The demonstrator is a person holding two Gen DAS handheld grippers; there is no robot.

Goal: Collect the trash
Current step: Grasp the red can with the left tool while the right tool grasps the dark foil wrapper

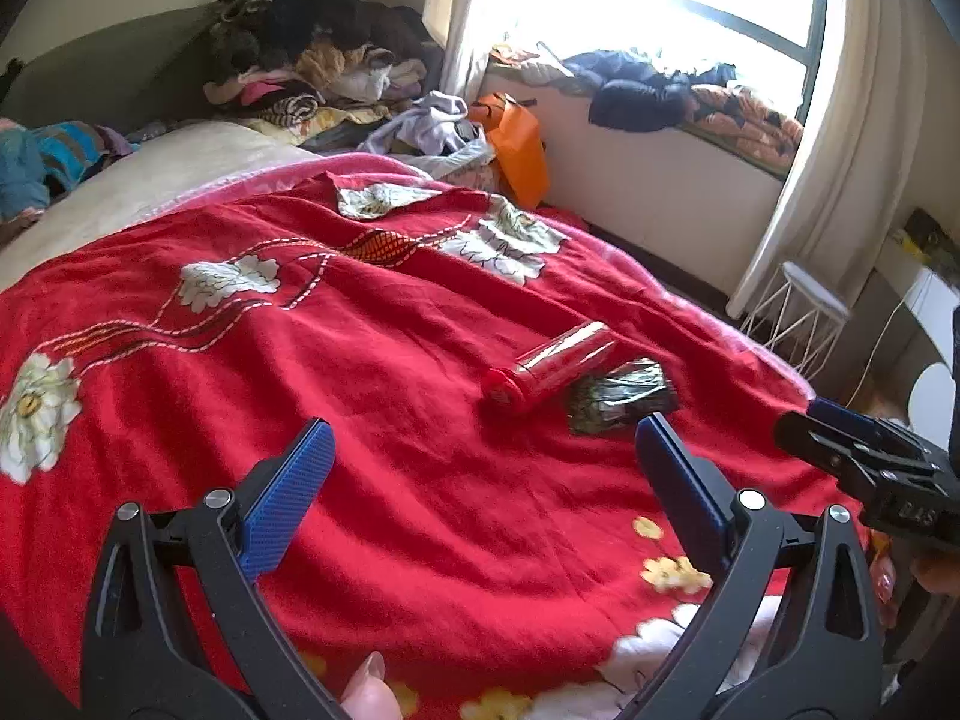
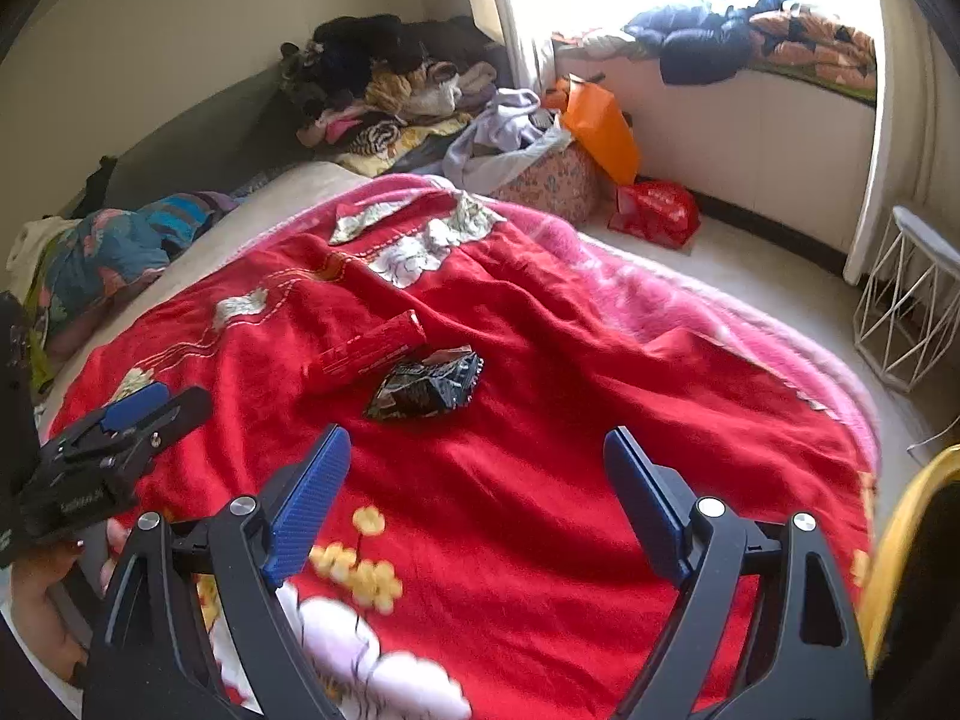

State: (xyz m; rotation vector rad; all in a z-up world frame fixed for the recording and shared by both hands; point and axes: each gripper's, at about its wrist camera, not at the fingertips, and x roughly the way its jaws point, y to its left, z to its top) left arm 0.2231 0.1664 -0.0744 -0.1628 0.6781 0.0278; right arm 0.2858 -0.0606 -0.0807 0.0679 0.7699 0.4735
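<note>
Both grippers hover over a red floral blanket (image 2: 540, 420), left gripper (image 1: 486, 444) and right gripper (image 2: 477, 450) each spread wide and empty. Ahead lies a clear bottle (image 1: 549, 369) on its side, red cap toward the camera, long axis running away. Just beside it, a crumpled dark wrapper (image 2: 426, 387).

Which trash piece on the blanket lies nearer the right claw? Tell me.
The dark crumpled wrapper; the red tube lies just beyond it, farther from the right claw.
</note>
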